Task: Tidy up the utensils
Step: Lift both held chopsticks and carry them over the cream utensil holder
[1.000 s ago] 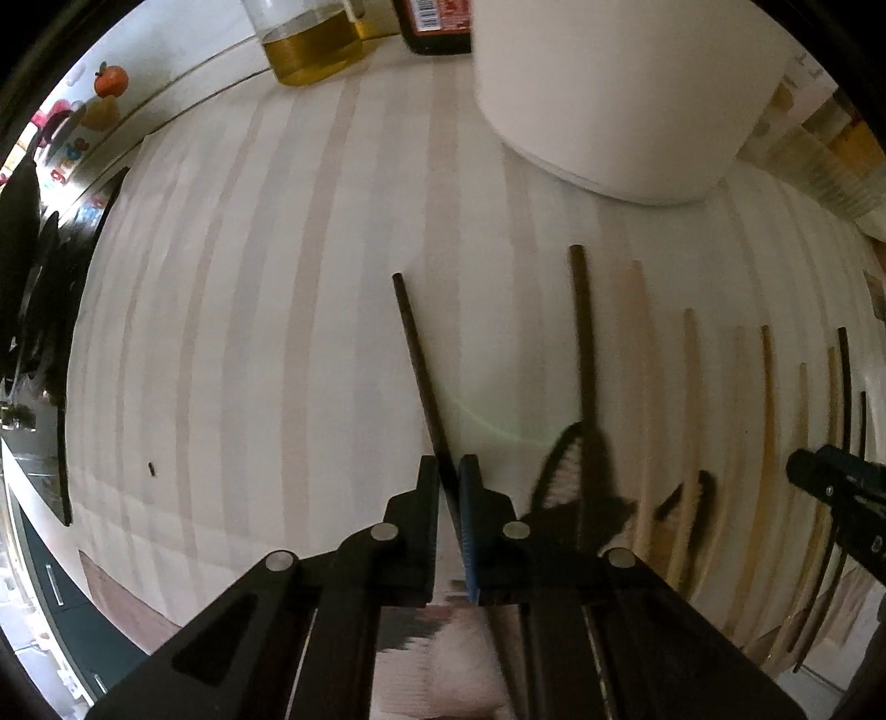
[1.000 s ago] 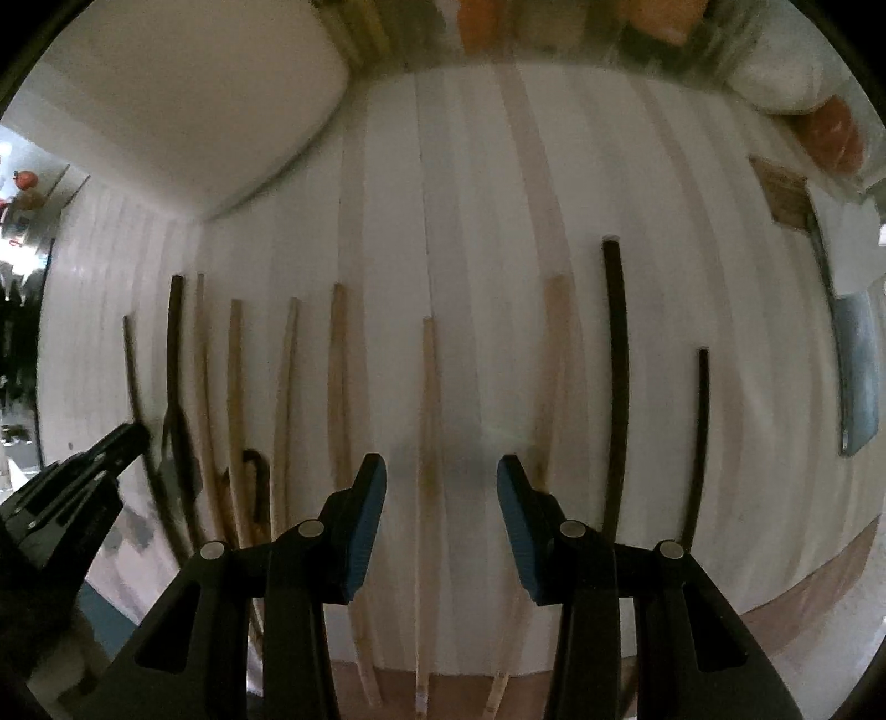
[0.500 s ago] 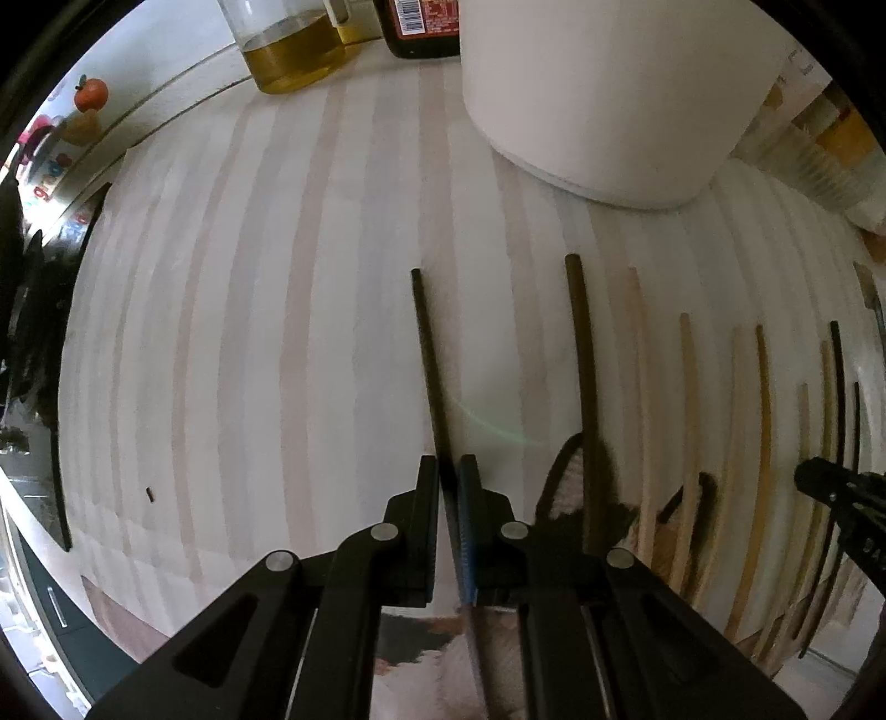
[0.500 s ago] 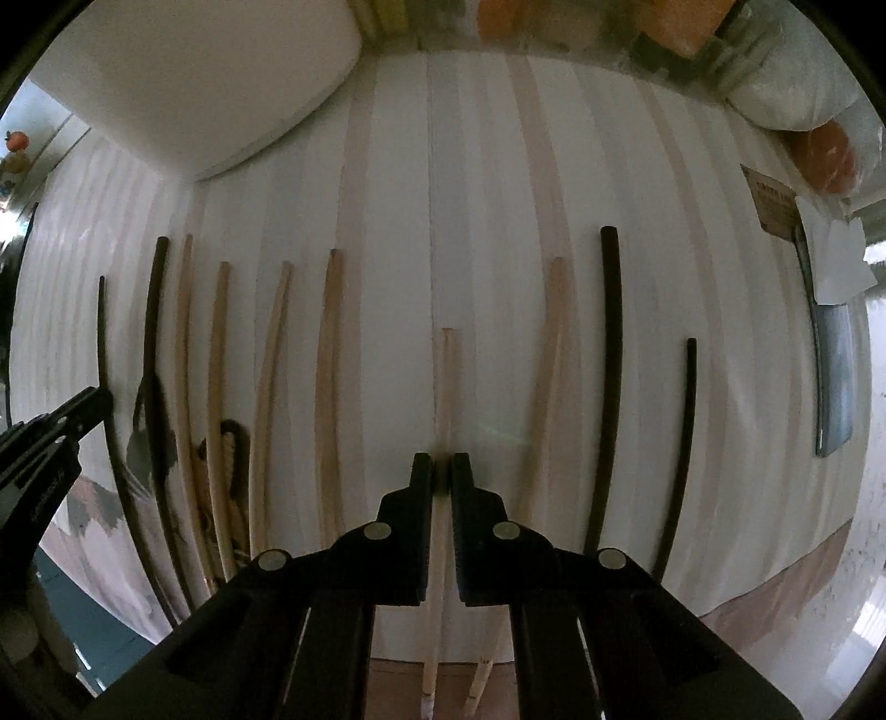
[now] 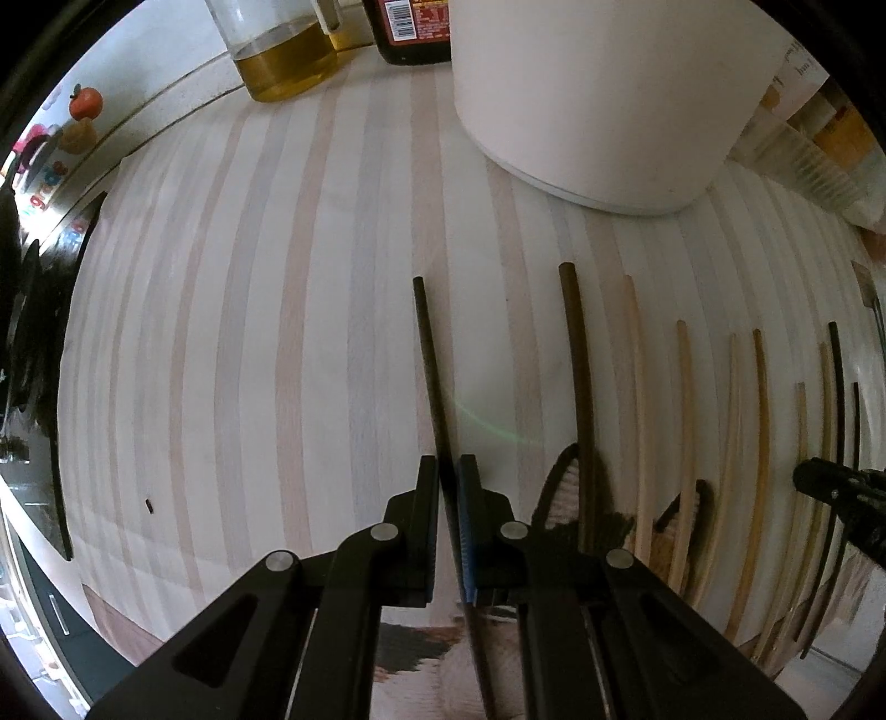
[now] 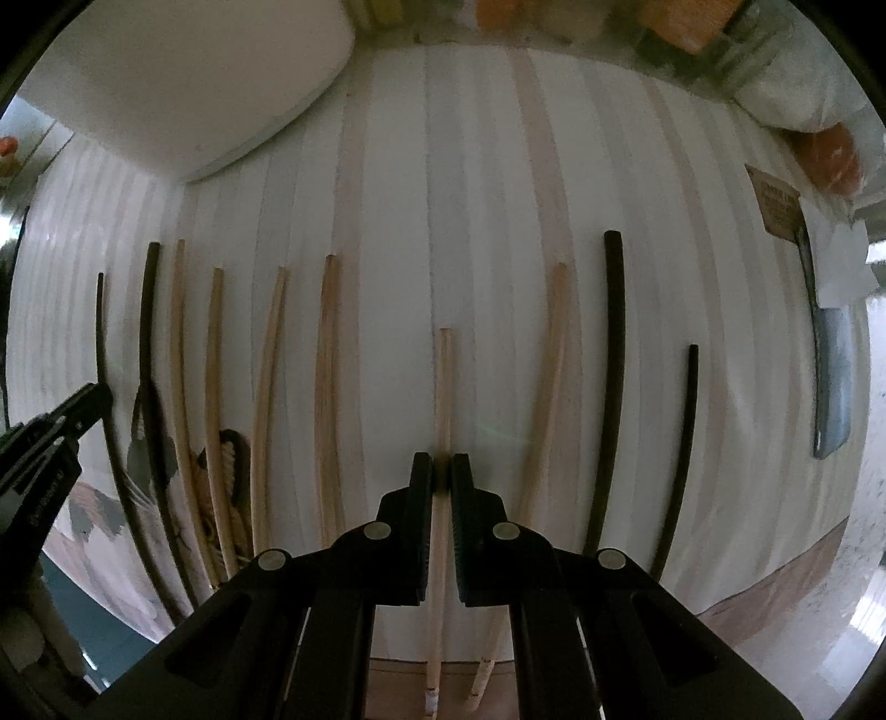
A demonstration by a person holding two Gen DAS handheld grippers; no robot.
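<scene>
Several chopsticks lie side by side on a pale striped wooden counter (image 5: 277,332). My left gripper (image 5: 449,471) is shut on a thin dark chopstick (image 5: 429,354) at the left end of the row. My right gripper (image 6: 441,468) is shut on a light wooden chopstick (image 6: 443,387) in the middle of the row. Beside it lie a light one (image 6: 548,360) and two dark ones (image 6: 612,360) on the right, and several light and dark ones (image 6: 326,360) on the left. The right gripper's tip shows in the left wrist view (image 5: 830,487).
A large white round container (image 5: 603,94) stands behind the row. An oil jar (image 5: 282,50) and a dark bottle (image 5: 412,27) stand at the back left. A cleaver (image 6: 830,365) lies at the right. The counter's front edge runs just under both grippers.
My right gripper has shut on the light chopstick; one second ago it was open. My left gripper, still shut on the dark chopstick, has swung it straighter, in line with the row.
</scene>
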